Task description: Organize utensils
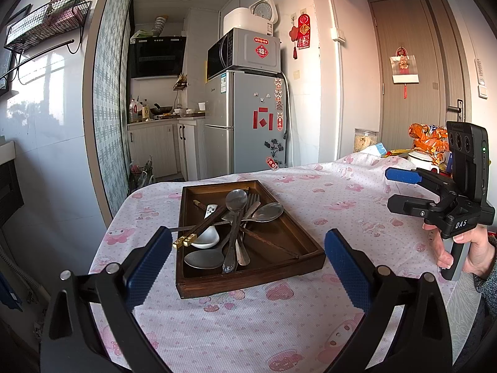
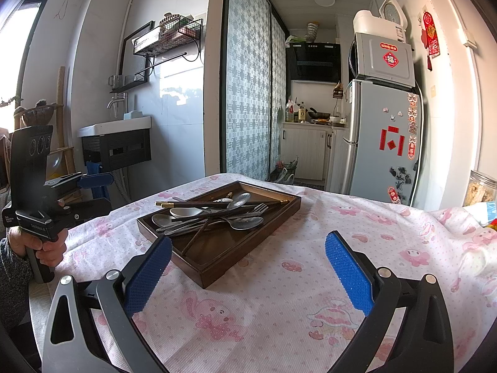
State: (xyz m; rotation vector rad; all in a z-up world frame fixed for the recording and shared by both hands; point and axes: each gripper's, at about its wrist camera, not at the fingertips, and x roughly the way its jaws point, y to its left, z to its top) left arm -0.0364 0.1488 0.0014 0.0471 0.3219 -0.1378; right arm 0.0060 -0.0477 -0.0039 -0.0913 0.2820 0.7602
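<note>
On the worktop (image 1: 279,326), we see the tray (image 1: 306,239) holding spoons (image 1: 237,200), a fork (image 1: 253,200) and chopsticks (image 1: 205,222) in a crossed heap, unsorted. Left claw (image 1: 248,258) and right claw (image 2: 248,262) gape, grasping nothing; sorting remains.

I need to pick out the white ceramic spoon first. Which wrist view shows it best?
The left wrist view: the white ceramic spoon lies near the camera in the wooden tray, its bowl clear below the crossed chopsticks. The right wrist view shows it smaller, partly under other utensils.
</note>
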